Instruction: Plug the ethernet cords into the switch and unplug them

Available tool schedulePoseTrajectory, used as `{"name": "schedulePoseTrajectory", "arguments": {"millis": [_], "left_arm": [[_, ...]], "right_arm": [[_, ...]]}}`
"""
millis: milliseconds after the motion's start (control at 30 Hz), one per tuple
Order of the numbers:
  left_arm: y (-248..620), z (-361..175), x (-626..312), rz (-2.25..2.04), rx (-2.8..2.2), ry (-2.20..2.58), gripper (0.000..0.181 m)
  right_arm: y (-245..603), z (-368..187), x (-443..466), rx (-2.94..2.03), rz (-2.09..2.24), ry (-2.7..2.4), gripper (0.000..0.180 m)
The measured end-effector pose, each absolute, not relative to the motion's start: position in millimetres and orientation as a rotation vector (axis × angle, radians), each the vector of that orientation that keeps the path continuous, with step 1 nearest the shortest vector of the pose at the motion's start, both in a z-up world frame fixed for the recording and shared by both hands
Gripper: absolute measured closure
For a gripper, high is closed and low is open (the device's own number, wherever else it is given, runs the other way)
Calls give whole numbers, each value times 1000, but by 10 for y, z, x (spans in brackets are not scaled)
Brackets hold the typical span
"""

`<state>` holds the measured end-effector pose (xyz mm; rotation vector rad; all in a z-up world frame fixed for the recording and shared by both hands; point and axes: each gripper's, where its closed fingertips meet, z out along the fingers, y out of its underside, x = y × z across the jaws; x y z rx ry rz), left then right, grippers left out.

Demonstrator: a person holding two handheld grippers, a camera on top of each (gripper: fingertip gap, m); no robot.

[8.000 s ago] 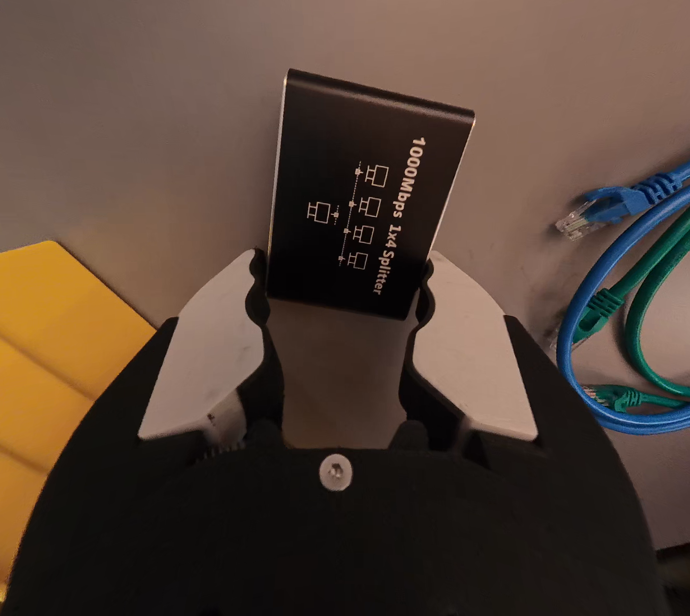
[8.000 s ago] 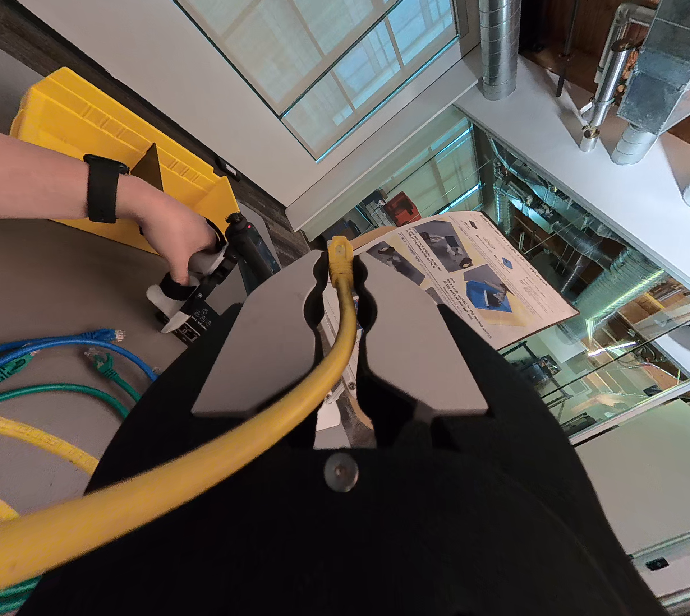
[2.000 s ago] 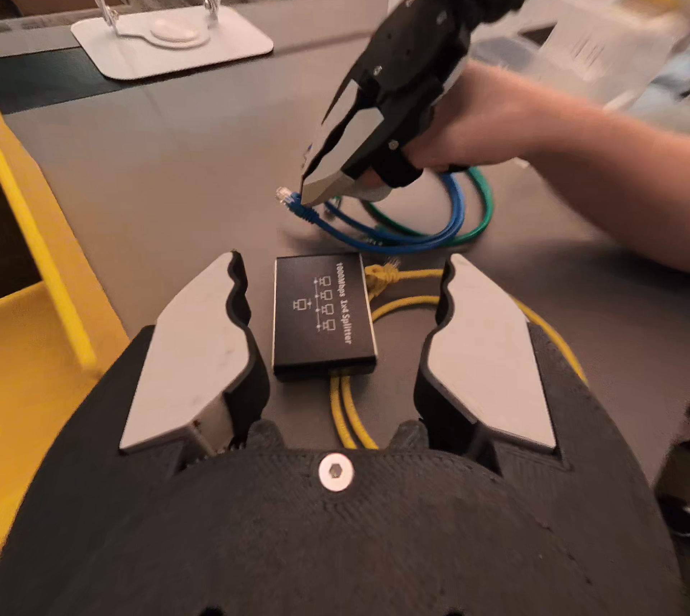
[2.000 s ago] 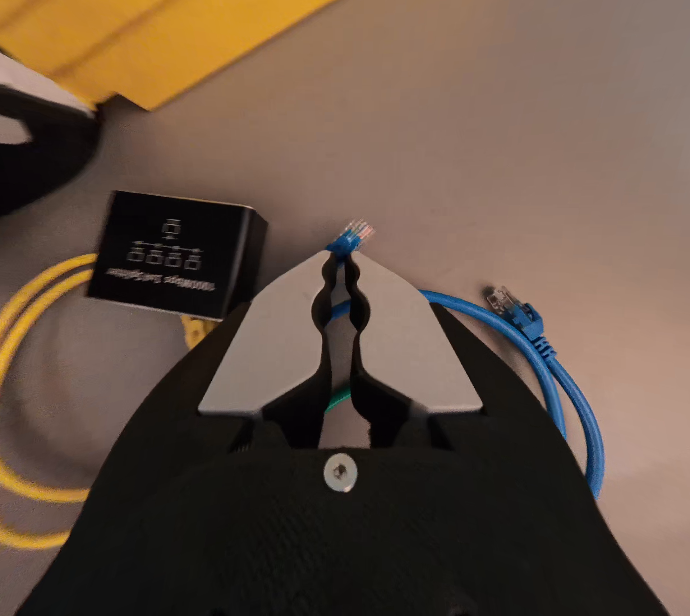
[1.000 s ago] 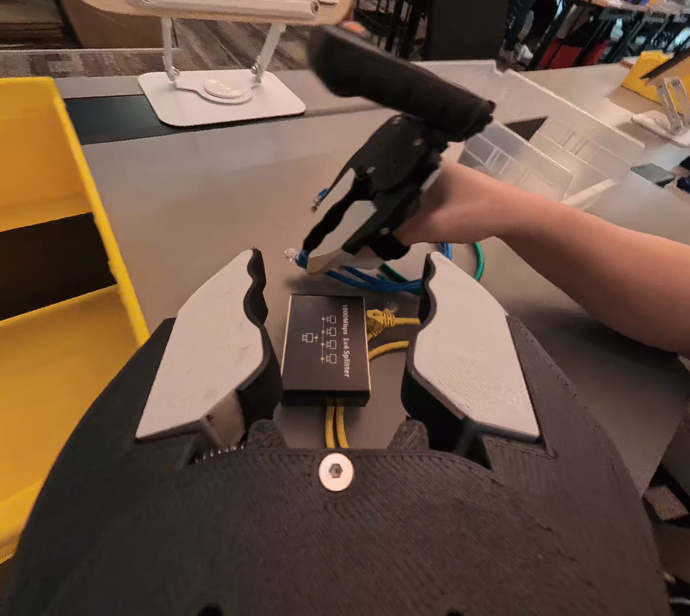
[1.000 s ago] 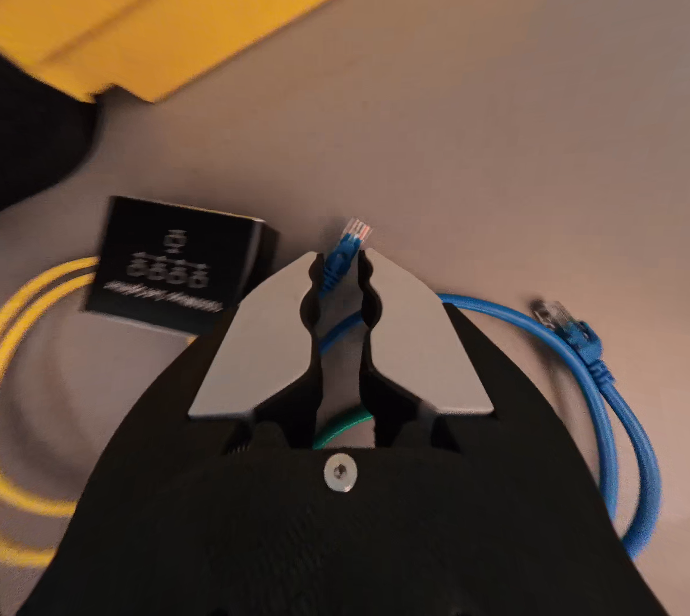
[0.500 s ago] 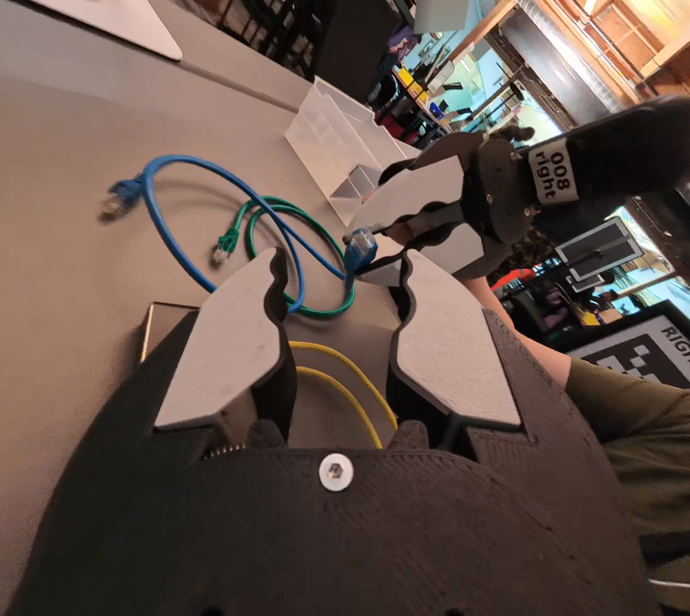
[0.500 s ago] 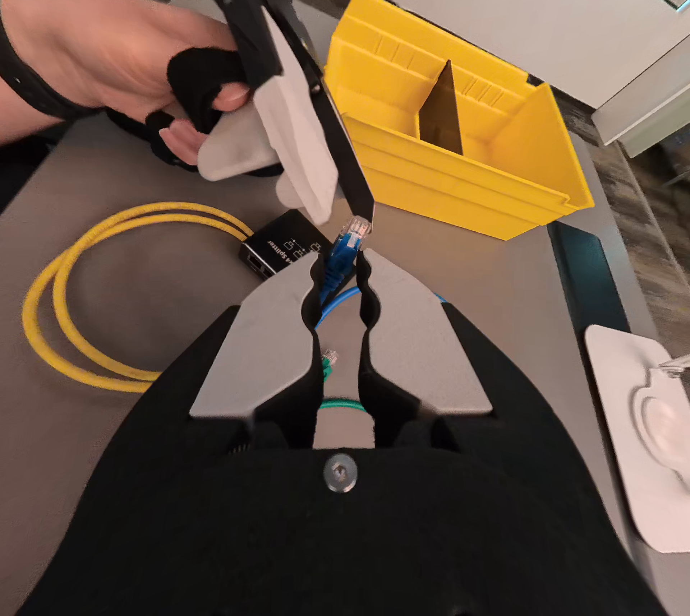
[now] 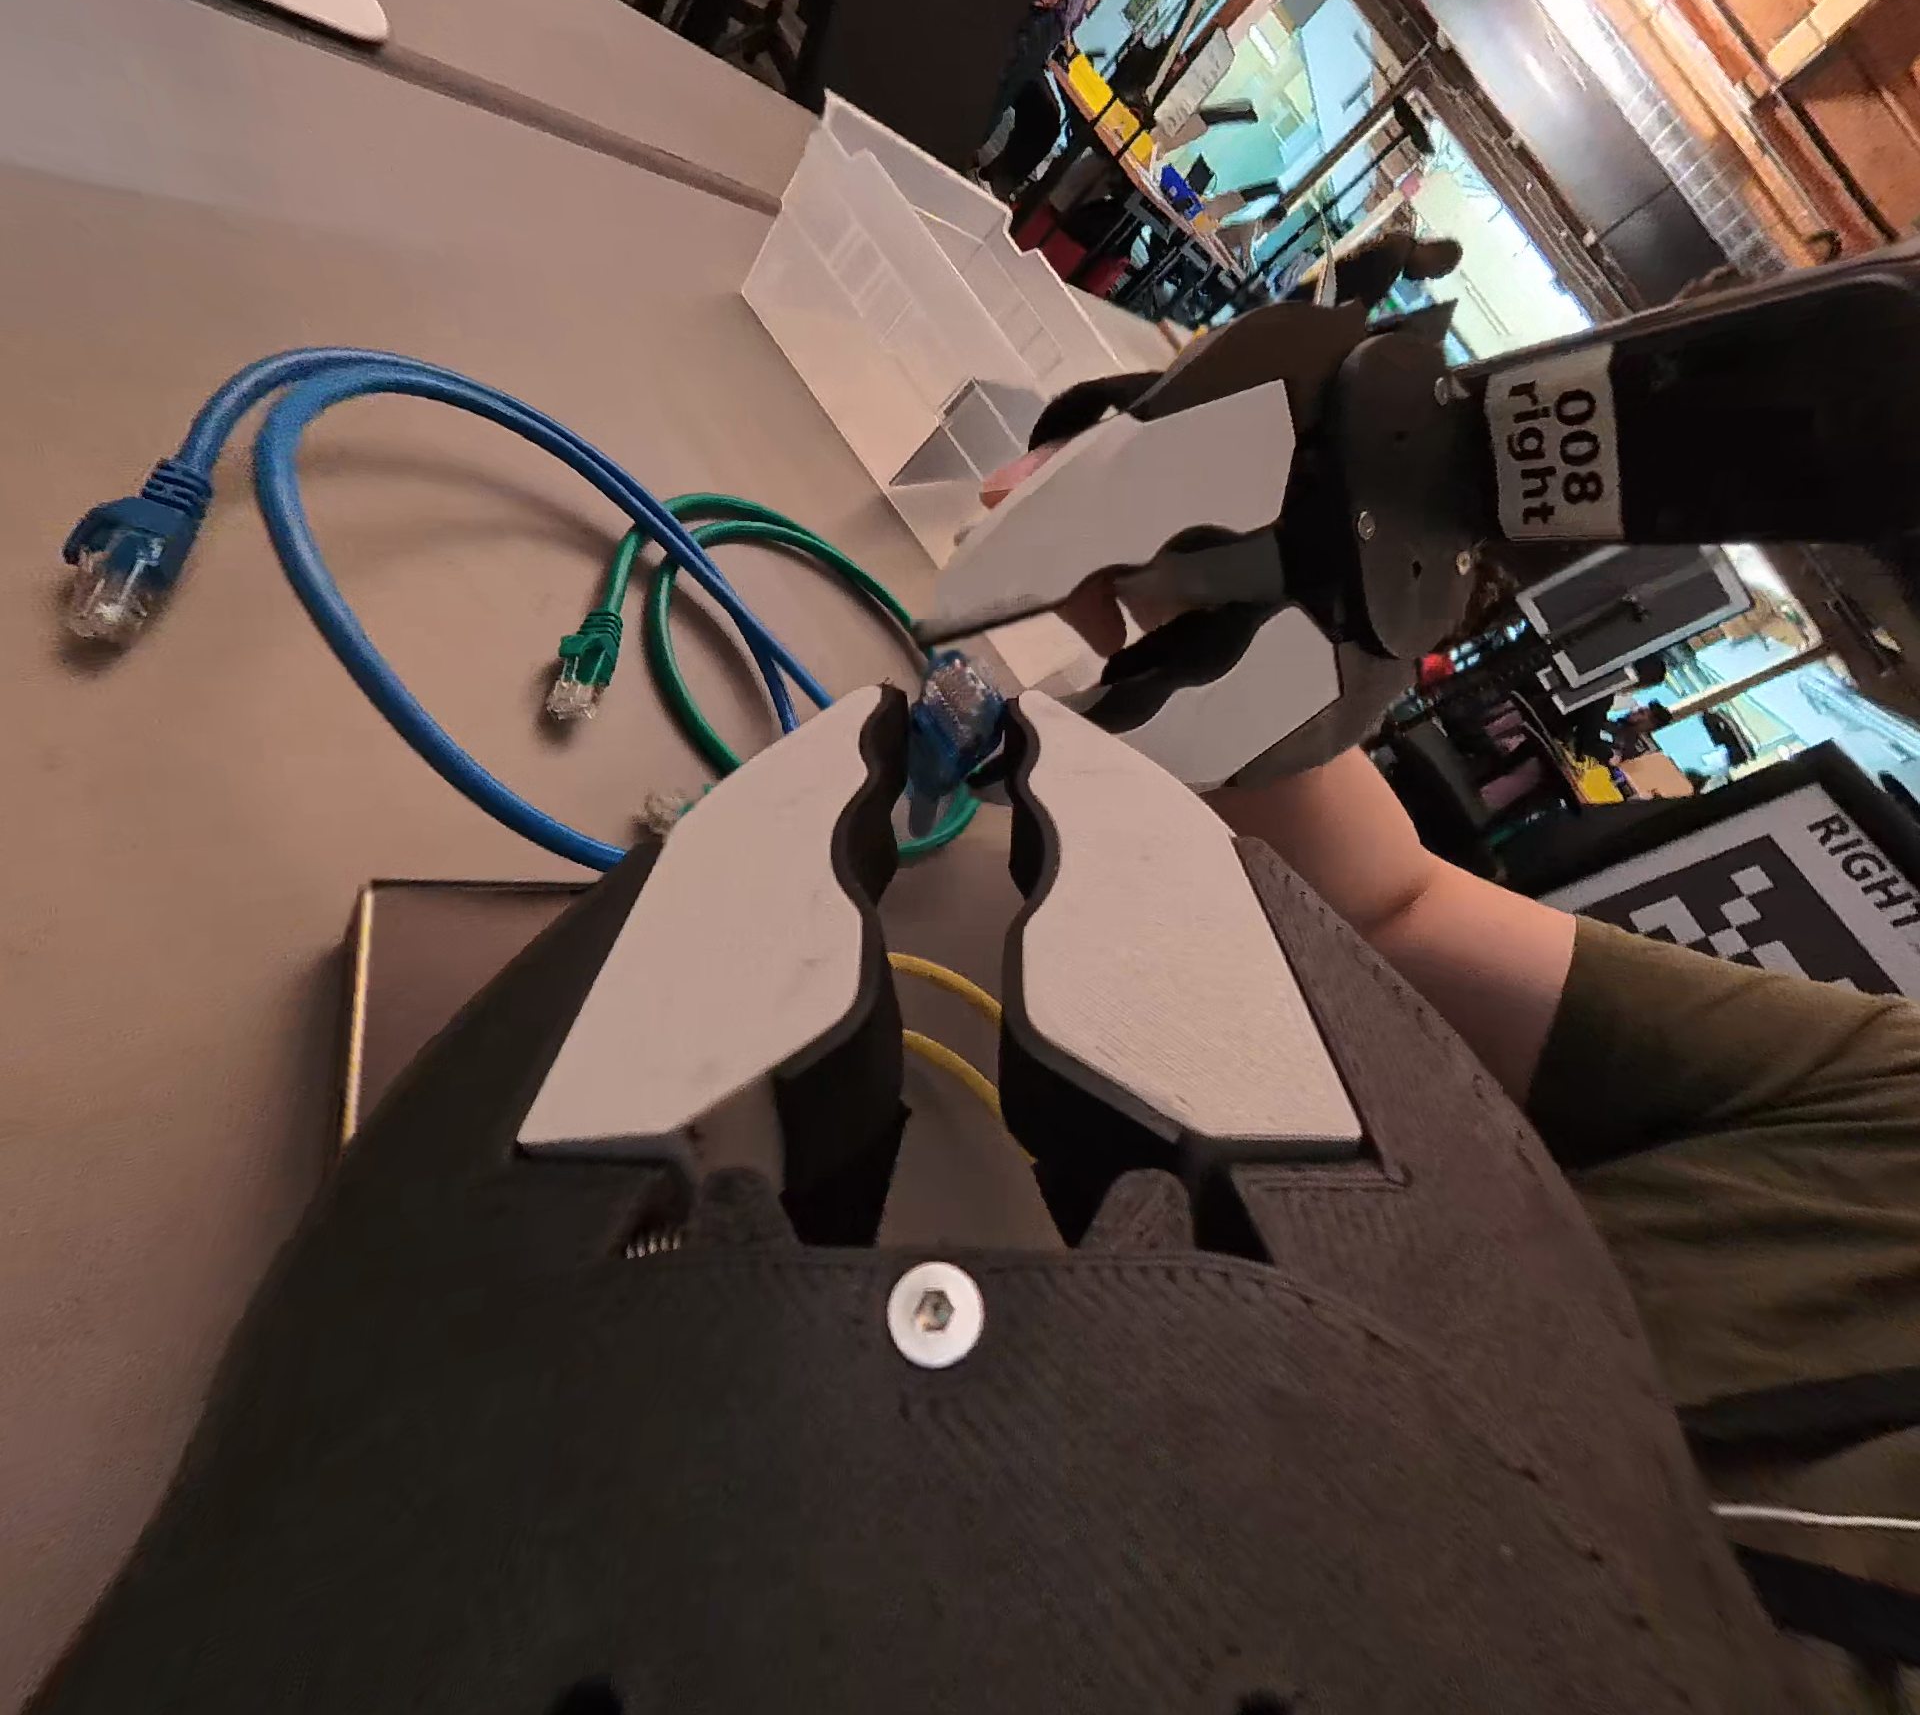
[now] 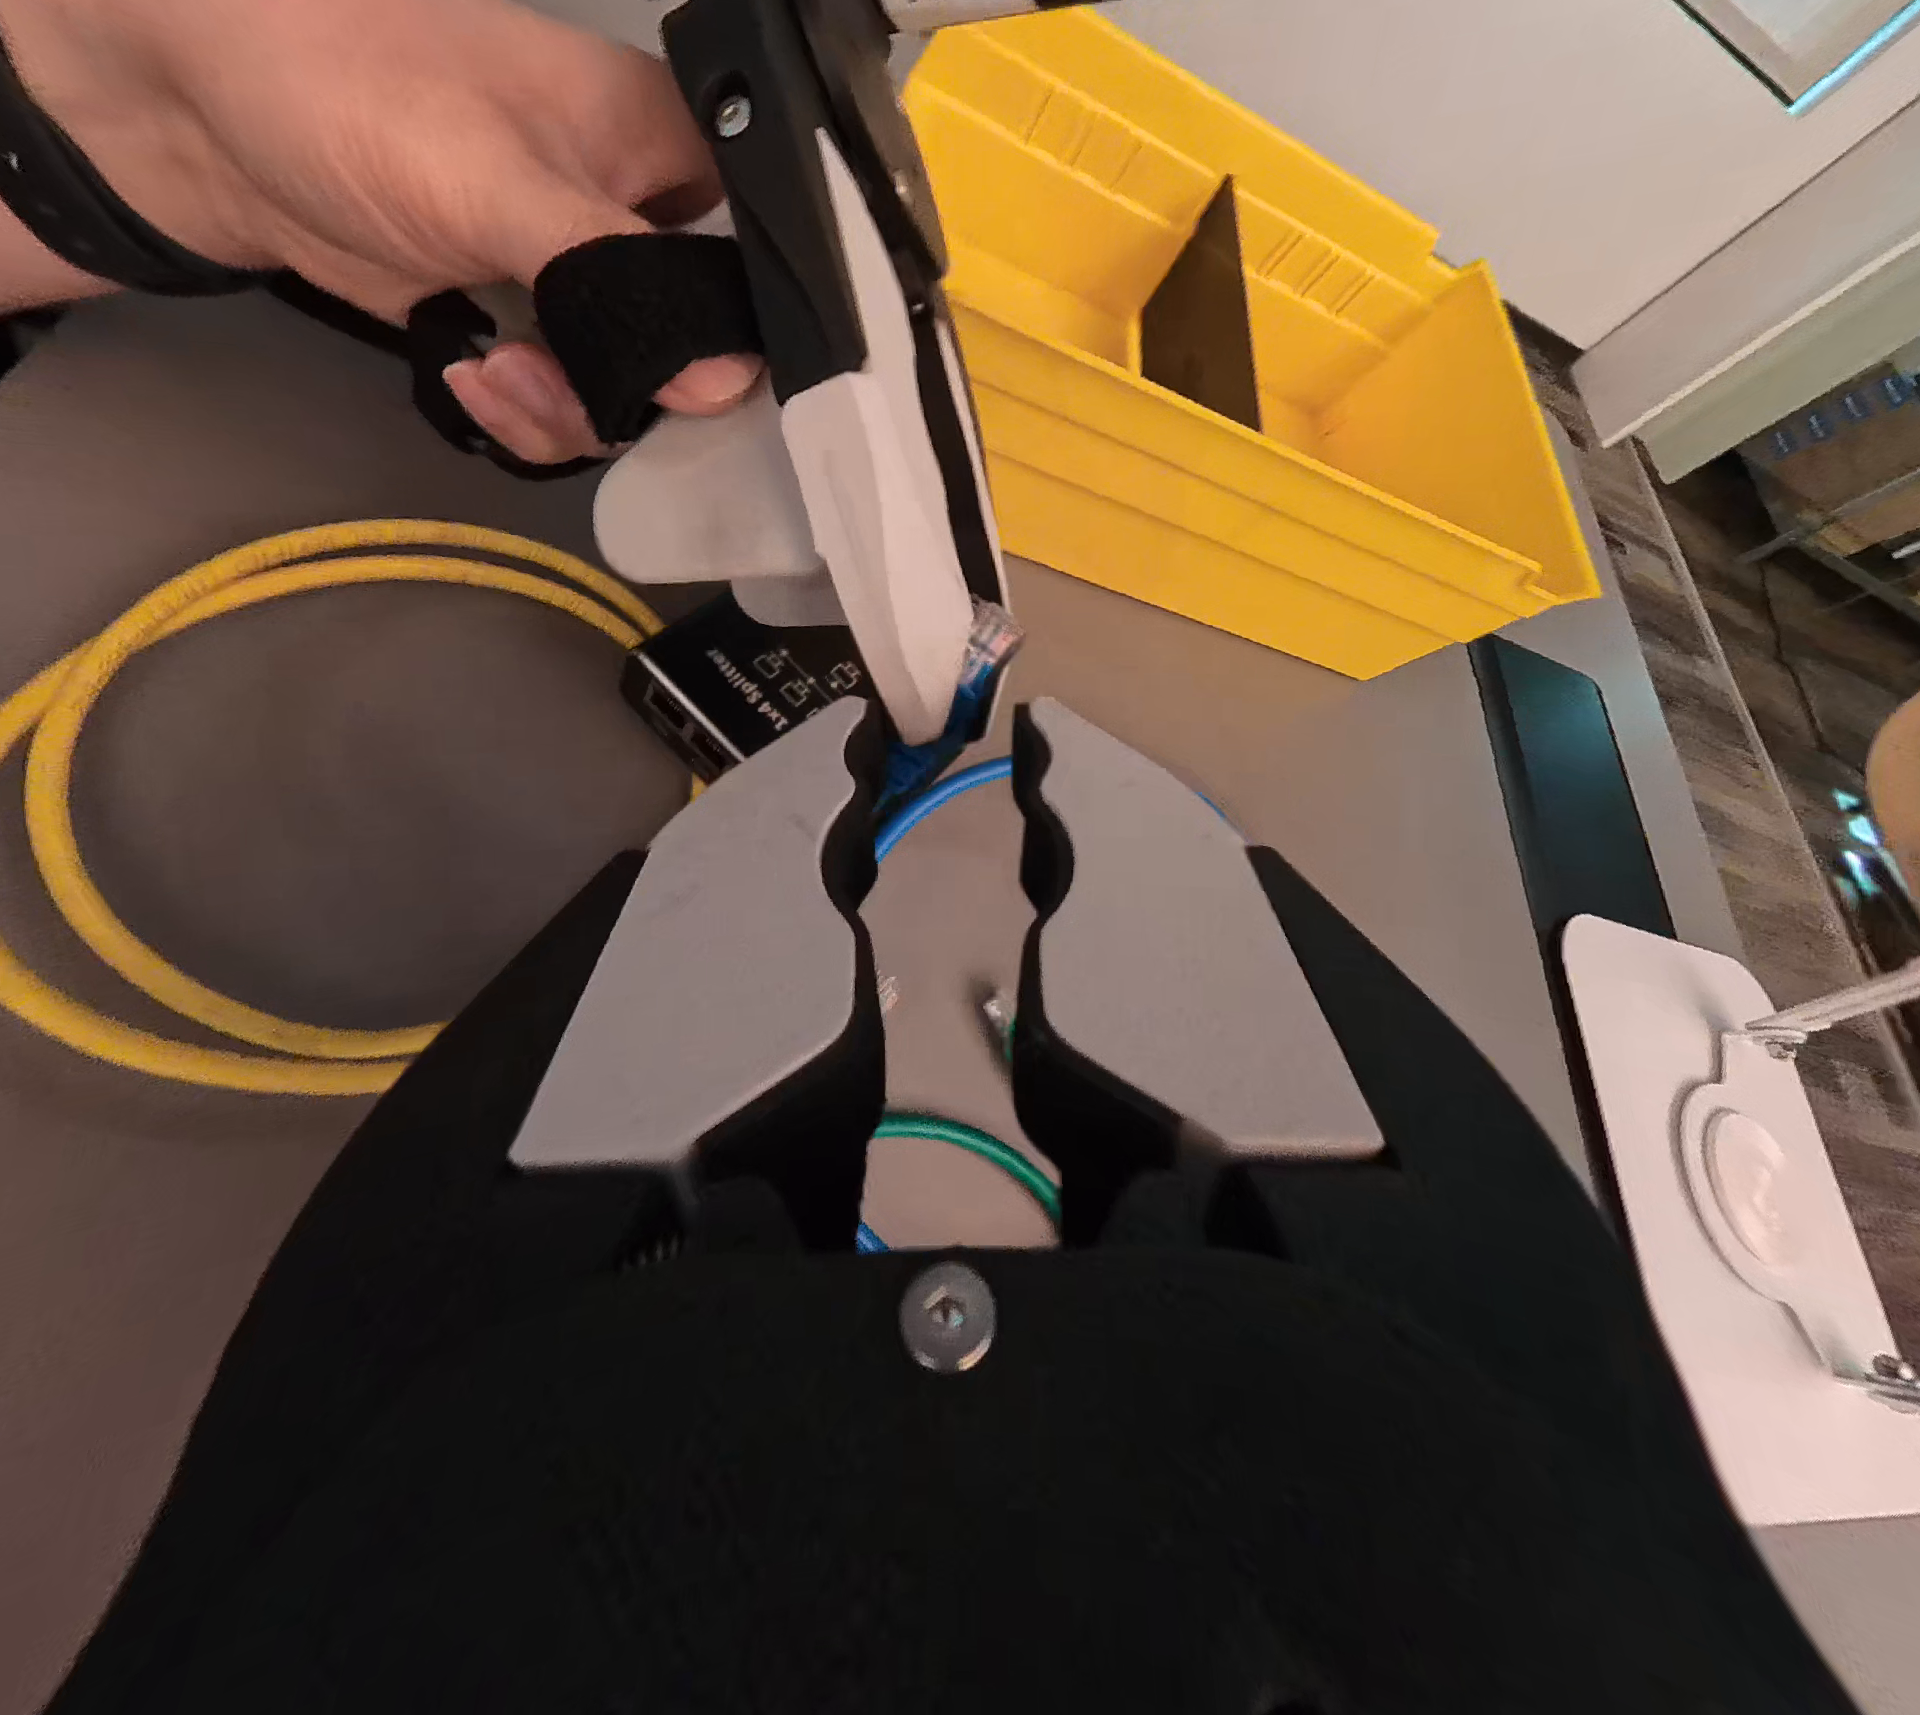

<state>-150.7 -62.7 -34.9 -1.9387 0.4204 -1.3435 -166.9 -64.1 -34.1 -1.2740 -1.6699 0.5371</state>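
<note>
Grey table (image 10: 312,834) carries everything. Yellow divided bin (image 10: 1247,460) at the far side, clear plastic organiser (image 9: 914,294) beyond the cords, white stand base (image 10: 1704,1250) at the right edge in the right wrist view

Switch (image 10: 717,678): small black box, white diagram and lettering on top, open ports on the face toward the right camera; flat on the table just beyond the right gripper's left finger. Yellow cord (image 10: 156,792) coiled next to it, where it ends is hidden

Blue cord (image 9: 416,585) and green cord (image 9: 727,626) loop together on the table; one blue plug and one green plug lie loose there

Both tools carry a white sticker with printed characters, and a black-and-white coded marker card (image 9: 1745,896) sits behind the right arm

Blue plug (image 9: 951,730): clear tip, blue boot, lifted off the table. Left gripper (image 9: 945,720) is clamped on it. Right gripper (image 10: 940,715) sits spread apart right at the plug, the boot against its left finger, not pinching it
</note>
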Motion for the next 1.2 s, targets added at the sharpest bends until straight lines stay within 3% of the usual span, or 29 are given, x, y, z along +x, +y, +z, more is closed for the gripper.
{"name": "schedulePoseTrajectory", "arguments": {"millis": [200, 333, 467, 733, 867, 900, 967, 1000, 1200], "left_arm": [[-499, -160, -1666, -1414, -1831, 266, 164], [-384, 21, -1779, -1378, -1748, 176, 164], [-311, 258, -1818, -1413, -1675, 136, 164], [-377, 640, -1787, -1477, -1519, 116, 165], [-334, 700, -1875, -1493, -1487, 72, 165], [-315, 703, -1888, -1498, -1488, 67, 165], [-278, 717, -1899, -1520, -1482, 54, 165], [-266, 733, -1901, -1538, -1474, 45, 165], [-288, 878, -1829, -1575, -1422, 37, 165]], "right_arm": [[-592, -53, -1620, -1251, 671, -1525, 145], [-527, 4, -1700, -1287, 733, -1384, 126], [-523, 201, -1792, -1206, 632, -1178, 135], [-367, 161, -1740, -1297, 573, -1021, 136], [-594, 431, -1685, -1020, 521, -1056, 137], [-779, 528, -1682, -901, 539, -1086, 144], [-1157, 576, -1700, -690, 585, -1181, 174], [-1280, 510, -1744, -643, 618, -1246, 180], [-812, -203, -2077, -1209, 687, -1326, 168]]}}
